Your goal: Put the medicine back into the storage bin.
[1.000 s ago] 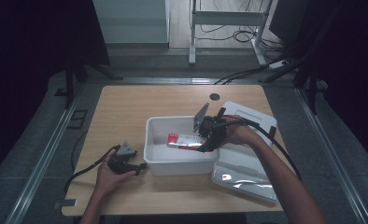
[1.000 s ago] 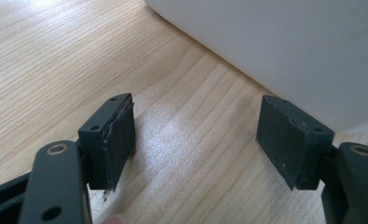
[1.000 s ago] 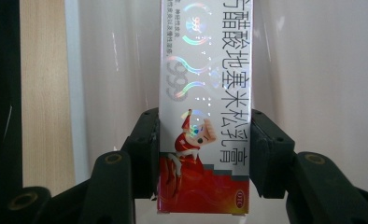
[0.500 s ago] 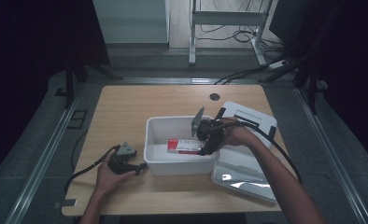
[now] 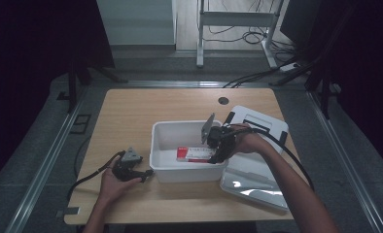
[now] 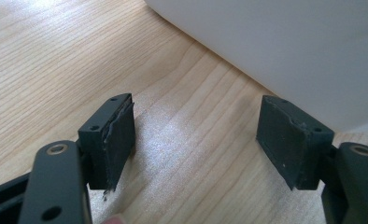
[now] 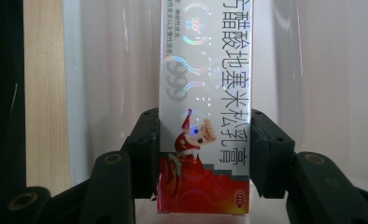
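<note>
You are gripping the box (image 7: 204, 126) across its narrow sides with your right gripper (image 5: 217, 145), both pads pressing on it, so it lies lengthwise ahead of the jaws and low inside the bin (image 5: 163, 167) (likely to lay it flat on the bin floor). The bin walls are standing close around that gripper, the near wall just below your wrist. The lid (image 5: 257, 170) is lying beside your forearm. Your left gripper (image 6: 205, 149) is resting on the table (image 5: 131, 107), jaws apart and empty, the bin's outer wall just ahead.
</note>
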Available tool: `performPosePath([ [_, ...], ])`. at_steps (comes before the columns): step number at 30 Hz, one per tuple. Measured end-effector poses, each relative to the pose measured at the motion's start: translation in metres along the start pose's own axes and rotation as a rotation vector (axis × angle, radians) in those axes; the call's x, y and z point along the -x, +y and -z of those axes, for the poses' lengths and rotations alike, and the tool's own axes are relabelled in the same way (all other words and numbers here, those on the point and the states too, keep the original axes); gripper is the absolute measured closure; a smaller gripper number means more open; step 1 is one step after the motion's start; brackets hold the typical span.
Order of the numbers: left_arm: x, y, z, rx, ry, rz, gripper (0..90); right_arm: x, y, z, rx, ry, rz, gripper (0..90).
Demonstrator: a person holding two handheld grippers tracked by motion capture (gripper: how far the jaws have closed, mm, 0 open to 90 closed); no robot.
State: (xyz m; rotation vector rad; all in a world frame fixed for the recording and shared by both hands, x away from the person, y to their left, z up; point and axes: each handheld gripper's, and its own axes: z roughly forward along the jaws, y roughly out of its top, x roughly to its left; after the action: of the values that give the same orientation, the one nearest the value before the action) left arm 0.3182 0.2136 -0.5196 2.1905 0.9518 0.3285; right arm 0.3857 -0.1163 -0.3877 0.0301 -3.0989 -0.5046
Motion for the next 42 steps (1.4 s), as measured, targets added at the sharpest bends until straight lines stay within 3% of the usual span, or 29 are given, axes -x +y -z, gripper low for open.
performPosePath([
  [16,0.0,0.0,0.0,0.002,0.0,0.003,28.1,0.001,-0.001,-0.006,-0.02,0.016,0.0,50.5],
  [18,0.0,0.0,0.0,0.003,0.0,0.003,28.1,0.002,-0.001,-0.009,-0.033,0.019,-0.004,48.3],
  [21,0.0,0.0,0.0,0.002,0.001,0.0,28.1,0.004,-0.002,-0.012,-0.035,0.011,-0.028,38.1],
  [29,0.0,0.0,0.0,0.0,-0.001,-0.001,28.1,0.004,-0.007,-0.003,0.021,-0.028,-0.065,36.7],
  [37,0.0,0.0,0.0,0.001,-0.001,0.0,28.1,-0.002,-0.012,0.023,0.14,-0.074,-0.104,39.6],
  [42,0.0,0.0,0.0,0.0,-0.001,0.0,28.1,-0.008,-0.017,0.035,0.167,-0.098,-0.108,40.5],
])
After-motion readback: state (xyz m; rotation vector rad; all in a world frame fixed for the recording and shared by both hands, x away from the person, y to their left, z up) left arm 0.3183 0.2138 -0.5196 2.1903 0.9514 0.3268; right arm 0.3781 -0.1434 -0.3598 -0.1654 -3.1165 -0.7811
